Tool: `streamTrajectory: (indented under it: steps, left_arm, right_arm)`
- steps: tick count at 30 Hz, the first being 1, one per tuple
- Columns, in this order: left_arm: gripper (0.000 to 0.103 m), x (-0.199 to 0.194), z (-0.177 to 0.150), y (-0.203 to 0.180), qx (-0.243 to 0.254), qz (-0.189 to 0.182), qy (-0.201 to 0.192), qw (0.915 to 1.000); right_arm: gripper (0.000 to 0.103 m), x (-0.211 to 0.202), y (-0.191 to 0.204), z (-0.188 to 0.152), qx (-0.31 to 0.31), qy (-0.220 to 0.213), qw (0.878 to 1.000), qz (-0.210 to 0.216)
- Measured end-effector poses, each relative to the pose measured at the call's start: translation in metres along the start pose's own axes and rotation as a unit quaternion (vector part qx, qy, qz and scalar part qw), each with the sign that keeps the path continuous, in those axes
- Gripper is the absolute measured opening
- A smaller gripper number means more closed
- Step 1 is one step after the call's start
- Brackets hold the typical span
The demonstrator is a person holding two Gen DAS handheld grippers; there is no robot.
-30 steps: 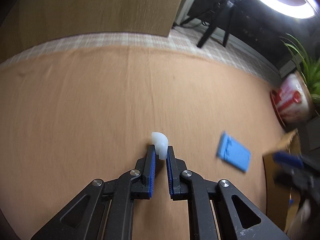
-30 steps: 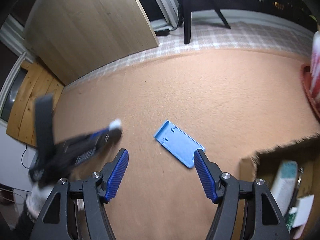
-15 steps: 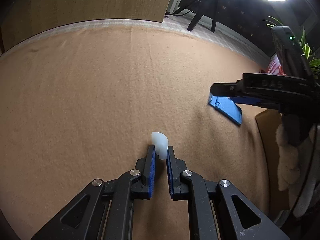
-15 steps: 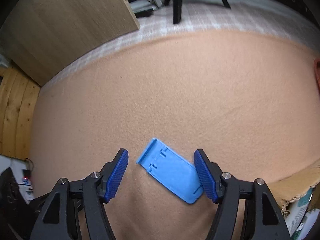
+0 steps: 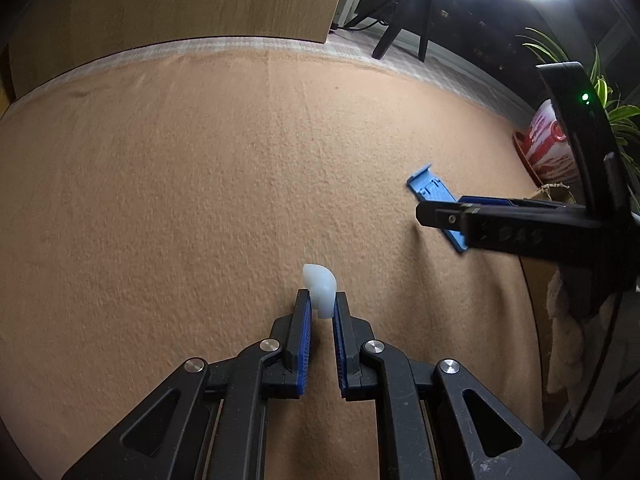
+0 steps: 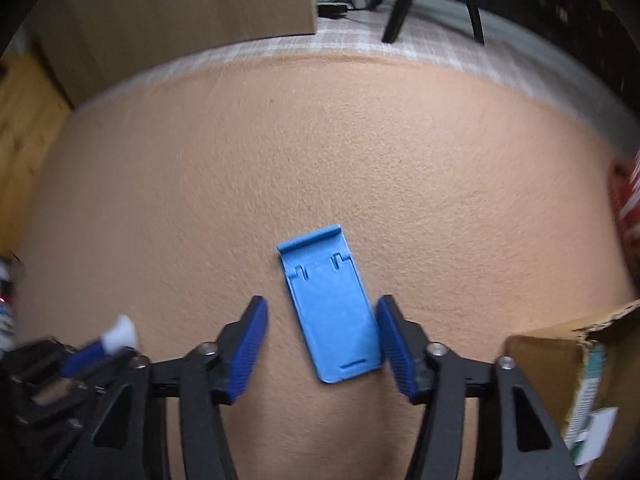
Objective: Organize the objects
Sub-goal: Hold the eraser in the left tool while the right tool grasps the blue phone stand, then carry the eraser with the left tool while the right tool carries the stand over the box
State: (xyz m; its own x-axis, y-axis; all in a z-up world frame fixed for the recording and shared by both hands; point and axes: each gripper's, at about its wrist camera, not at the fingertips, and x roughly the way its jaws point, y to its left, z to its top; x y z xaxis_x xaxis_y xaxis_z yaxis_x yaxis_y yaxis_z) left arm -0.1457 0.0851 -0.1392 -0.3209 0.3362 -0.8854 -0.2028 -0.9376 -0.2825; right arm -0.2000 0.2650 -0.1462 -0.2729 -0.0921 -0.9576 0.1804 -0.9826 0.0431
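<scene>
My left gripper is shut on a small white elbow-shaped piece and holds it just above the tan felt cloth. A flat blue plastic phone stand lies on the cloth. My right gripper is open, with its blue pads on either side of the stand's near half. In the left wrist view the right gripper reaches in from the right over the stand. The left gripper with the white piece shows at the lower left of the right wrist view.
An open cardboard box with packets inside stands at the cloth's right edge. A red and white jar and a plant stand at the far right. A wooden panel and a tripod stand beyond the cloth.
My right gripper has come down and turned, and the blue stand now lies between its open fingers. My left gripper still holds the white piece.
</scene>
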Motion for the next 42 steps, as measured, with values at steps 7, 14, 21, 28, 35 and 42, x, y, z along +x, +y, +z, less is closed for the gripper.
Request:
streamTrajectory:
  steps: [7, 14, 21, 28, 35, 42]
  left_arm:
    - [0.011, -0.001, -0.011, -0.003, 0.002, -0.006, 0.003, 1.0000]
    - [0.011, -0.002, -0.024, -0.006, 0.007, -0.007, 0.004, 0.9999]
    - [0.011, -0.011, -0.036, -0.021, 0.031, 0.012, -0.007, 0.9994]
    - [0.011, -0.034, -0.042, -0.055, 0.063, 0.010, -0.035, 0.9973]
    - [0.011, -0.051, -0.041, -0.091, 0.090, -0.010, -0.053, 0.9945]
    - [0.011, -0.068, -0.040, -0.132, 0.121, -0.026, -0.073, 0.9896]
  right_arm:
    - [0.033, -0.008, 0.010, -0.023, -0.015, -0.009, 1.000, 0.001]
    - [0.033, -0.022, 0.013, -0.065, -0.017, -0.010, 1.000, 0.018]
    - [0.033, -0.040, 0.008, -0.114, 0.016, -0.021, 0.999, 0.042]
    - [0.033, -0.069, -0.012, -0.147, 0.065, -0.038, 0.995, 0.066]
    - [0.033, -0.110, -0.030, -0.164, 0.089, -0.074, 0.990, 0.077]
    - [0.033, -0.141, -0.048, -0.169, 0.102, -0.104, 0.987, 0.074]
